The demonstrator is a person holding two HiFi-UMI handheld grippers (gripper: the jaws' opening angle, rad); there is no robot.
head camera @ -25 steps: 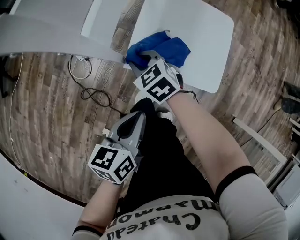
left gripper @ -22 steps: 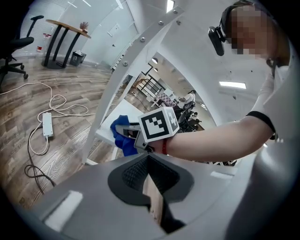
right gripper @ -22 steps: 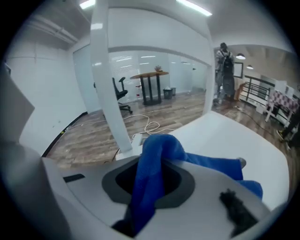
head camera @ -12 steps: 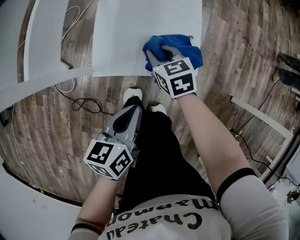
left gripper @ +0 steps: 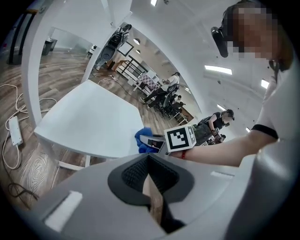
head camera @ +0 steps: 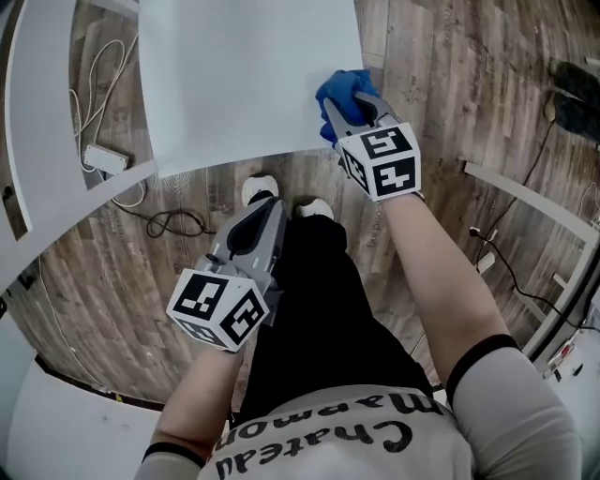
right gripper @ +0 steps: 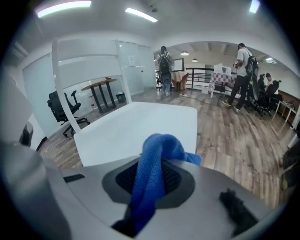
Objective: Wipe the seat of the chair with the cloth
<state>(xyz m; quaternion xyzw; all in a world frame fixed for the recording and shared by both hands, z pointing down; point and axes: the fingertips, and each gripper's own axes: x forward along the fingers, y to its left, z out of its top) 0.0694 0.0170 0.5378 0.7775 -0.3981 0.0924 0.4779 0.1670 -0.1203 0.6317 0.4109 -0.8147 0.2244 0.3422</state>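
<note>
Pinching the blue cloth [head camera: 339, 90] between right gripper [head camera: 353, 105] fingers at the chair seat [head camera: 244, 84] corner; left gripper [head camera: 266, 210] fingers closed, empty.

Bright, even light from ceiling strips [right gripper: 65, 7]; gripper views bend strongly at dark, rounded edges

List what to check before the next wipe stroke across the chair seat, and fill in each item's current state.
1. Grip: ok. The right gripper is shut on the blue cloth, which is bunched between its jaws.
2. Start position: not ok. The cloth sits at the near right corner of the seat, partly past the edge.
3. Contact of cloth with seat: cannot tell.
4. Stroke path: ok. The white seat surface shows nothing lying on it.
5. Other arm: ok. The left gripper is shut and empty, above the person's legs, off the seat.
</note>
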